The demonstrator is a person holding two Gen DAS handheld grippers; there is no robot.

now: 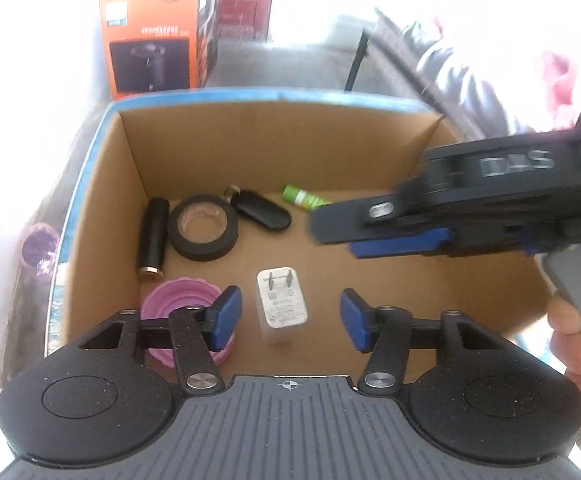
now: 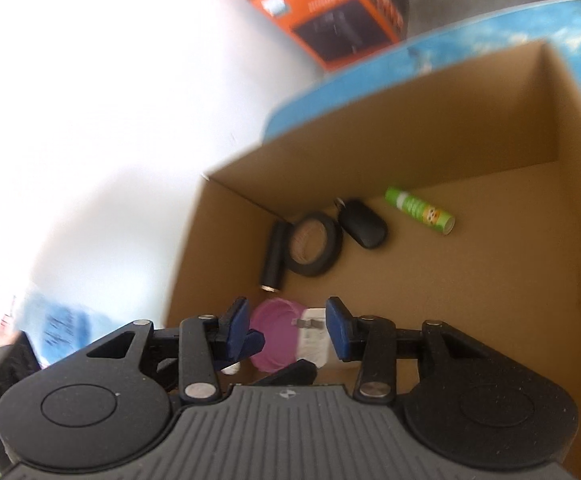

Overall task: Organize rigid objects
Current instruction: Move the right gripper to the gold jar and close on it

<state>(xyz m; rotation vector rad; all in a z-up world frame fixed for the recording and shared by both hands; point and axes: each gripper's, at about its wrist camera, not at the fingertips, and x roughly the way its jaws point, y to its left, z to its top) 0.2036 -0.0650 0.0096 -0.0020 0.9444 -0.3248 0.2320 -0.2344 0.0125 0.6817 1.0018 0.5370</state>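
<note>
my left wrist camera sits just behind my left tongs (image 1: 286, 316), looking steeply down into an open cardboard box (image 1: 330, 152) from its near edge, close above the floor of it. my right wrist camera looks past my right tongs (image 2: 286, 326) from the box's right side, tilted less steeply. both views share the box floor and the orange carton (image 1: 154, 40) beyond it.

White charger (image 1: 281, 304) on cardboard box (image 1: 218, 148) floor, between parted left claw (image 1: 286, 318) pads.
</note>
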